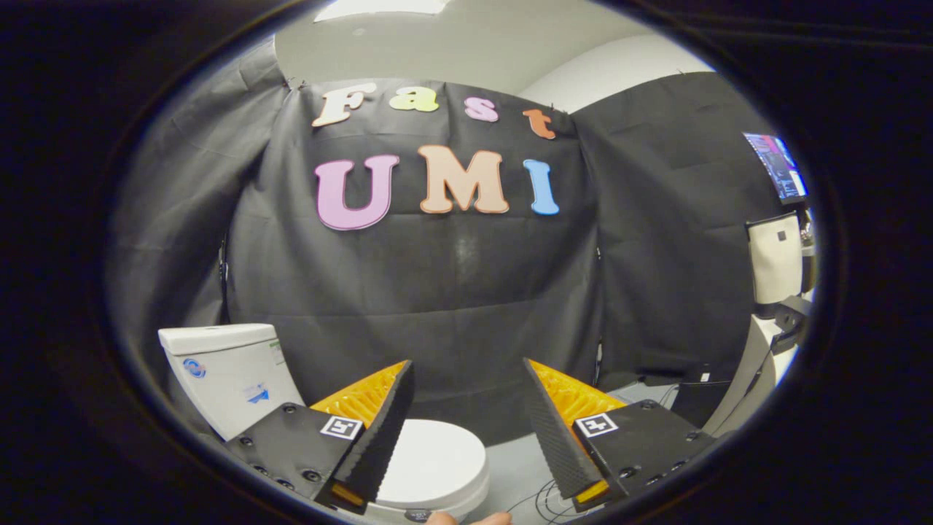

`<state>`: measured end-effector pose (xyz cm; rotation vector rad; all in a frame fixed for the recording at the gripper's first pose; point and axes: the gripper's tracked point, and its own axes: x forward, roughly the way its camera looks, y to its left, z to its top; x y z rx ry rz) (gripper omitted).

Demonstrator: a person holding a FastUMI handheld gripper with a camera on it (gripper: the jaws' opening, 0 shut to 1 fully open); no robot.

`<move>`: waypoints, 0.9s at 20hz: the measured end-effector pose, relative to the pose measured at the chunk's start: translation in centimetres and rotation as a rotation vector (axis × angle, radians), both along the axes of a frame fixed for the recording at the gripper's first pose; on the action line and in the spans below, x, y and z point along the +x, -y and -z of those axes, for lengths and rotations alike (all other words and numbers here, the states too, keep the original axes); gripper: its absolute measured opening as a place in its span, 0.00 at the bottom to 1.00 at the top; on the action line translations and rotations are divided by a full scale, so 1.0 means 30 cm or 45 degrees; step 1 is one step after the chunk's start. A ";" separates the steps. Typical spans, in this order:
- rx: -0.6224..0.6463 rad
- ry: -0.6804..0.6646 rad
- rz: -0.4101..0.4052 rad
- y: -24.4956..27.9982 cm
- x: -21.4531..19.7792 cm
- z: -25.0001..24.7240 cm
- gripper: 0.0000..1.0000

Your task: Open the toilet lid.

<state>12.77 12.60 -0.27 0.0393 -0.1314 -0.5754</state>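
While lid (pixel 436 461) lies closed | hand-held gripper (pixel 466 430) released above | tank (pixel 222 372) stickers unreadable

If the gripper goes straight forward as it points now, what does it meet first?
Probably the black cloth wall, though depth is unclear. The open gripper points above the closed toilet lid, which lies lower between its fingers.

No legible text — only blurred stickers.

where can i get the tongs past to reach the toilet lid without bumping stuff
The tongs are open, holding nothing. Free room: the gap between the fingers, above the closed toilet lid, and the grey floor right of the bowl. Crowded: the tank behind on the left, cables on the floor near the right finger.
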 end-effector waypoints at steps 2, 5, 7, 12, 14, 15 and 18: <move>0.027 0.002 -0.032 -0.010 0.013 0.005 0.90; 0.091 0.018 -0.049 -0.007 0.020 0.026 0.90; 0.135 0.037 -0.062 -0.010 0.025 0.037 0.90; 0.343 0.117 -0.064 -0.001 0.051 0.105 0.89; 0.422 0.133 -0.035 0.013 0.056 0.150 0.89; 0.464 0.147 -0.024 0.013 0.057 0.171 0.89; 0.607 0.175 -0.008 0.013 0.061 0.252 0.89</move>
